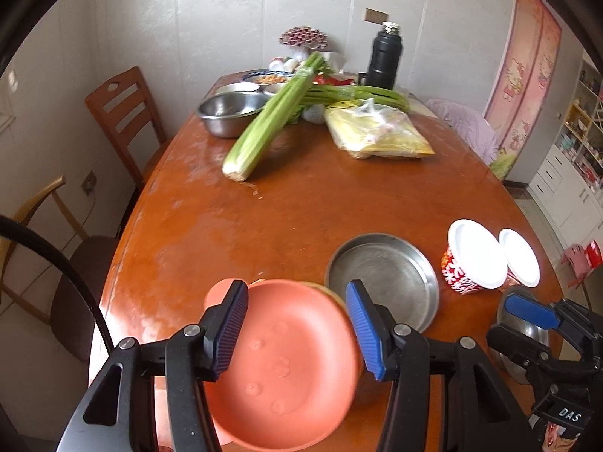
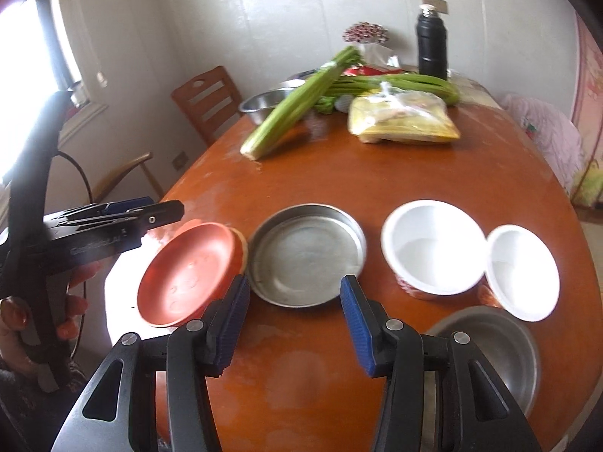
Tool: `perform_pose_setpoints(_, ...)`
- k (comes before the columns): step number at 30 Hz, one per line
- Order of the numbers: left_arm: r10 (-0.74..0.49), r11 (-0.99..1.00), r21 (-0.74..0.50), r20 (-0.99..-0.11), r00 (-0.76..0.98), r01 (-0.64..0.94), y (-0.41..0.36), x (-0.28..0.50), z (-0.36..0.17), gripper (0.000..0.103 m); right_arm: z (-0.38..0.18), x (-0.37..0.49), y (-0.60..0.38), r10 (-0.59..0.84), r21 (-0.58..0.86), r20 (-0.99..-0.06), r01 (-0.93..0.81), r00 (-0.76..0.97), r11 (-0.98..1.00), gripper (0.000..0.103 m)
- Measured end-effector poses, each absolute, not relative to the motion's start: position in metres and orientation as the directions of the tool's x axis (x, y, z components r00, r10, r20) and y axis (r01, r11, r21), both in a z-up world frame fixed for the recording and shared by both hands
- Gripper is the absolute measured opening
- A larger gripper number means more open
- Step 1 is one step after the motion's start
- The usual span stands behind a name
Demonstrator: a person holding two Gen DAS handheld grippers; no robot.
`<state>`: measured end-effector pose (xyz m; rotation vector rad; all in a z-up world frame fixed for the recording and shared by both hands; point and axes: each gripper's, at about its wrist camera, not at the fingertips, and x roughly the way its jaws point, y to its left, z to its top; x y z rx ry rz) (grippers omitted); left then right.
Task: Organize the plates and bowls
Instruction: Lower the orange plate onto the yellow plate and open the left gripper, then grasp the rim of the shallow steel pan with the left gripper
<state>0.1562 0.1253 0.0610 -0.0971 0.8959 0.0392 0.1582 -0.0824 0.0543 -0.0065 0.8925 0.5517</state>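
At the left end of the row, near the worktop's (image 2: 301,395) front edge, sits a stack of shallow round salmon-pink plastic plates (image 2: 188,275), the top one tilted a little off the one beneath. The left hand-held gripper (image 1: 297,327) hovers over it with its blue ribbed pads spread wider than any rim they frame; nothing is pinched, so I read it as released. In the right wrist view it appears from the side, clear above the stack.

Next to the right, its rim close against the pink stack's, lies a shallow round stainless-steel dish (image 2: 307,254), empty and flat on the wood. The right hand-held gripper (image 2: 294,324) hangs just in front of it, jaws apart and holding nothing, lined up as though the dish were its next pick.

Further right stand two white-lined paper instant-noodle bowls with red printed sides (image 2: 433,248), their rims meeting, open side up. Nearer than them, at the right fork of the right hand-held gripper, is a deeper round steel bowl (image 2: 486,342), partly hidden, so its contents are hard to judge.

The dishes stand in a loose line by kind, which suits sorting: likes could be nested. The far end holds celery stalks (image 1: 271,113), a yellow plastic packet (image 1: 377,132) and a black flask (image 1: 384,56), kept well apart from the crockery.
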Motion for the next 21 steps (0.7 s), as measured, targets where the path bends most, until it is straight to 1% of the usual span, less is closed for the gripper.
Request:
perform_pose_setpoints(4,-0.021,0.998,-0.05,-0.787,0.616,-0.03,0.107,0.172,0.061,0.054,0.047,0.166,-0.093,0.443,0.233,-0.754,-0.432,0.485,0.871,0.052)
perform_pose_setpoints(11,-0.027,0.999,0.003,-0.828,0.56,0.052,0.08,0.21,0.045,0.054,0.031,0.184,-0.098,0.427,0.252,-0.787,-0.4,0.445,0.881,0.052)
perform_pose_setpoints(17,-0.027,0.998,0.006,-0.865,0.5,0.064,0.08,0.236,0.018,0.054,0.016,0.197,-0.092,0.42,0.258,-0.81,-0.393,0.409,0.882,0.052)
perform_pose_setpoints(21,-0.052,0.998,-0.034,-0.886,0.461,0.048,0.086,0.249,0.003,0.054,0.003,0.206,-0.084,0.413,0.267,-0.827,-0.38,0.381,0.886,0.052)
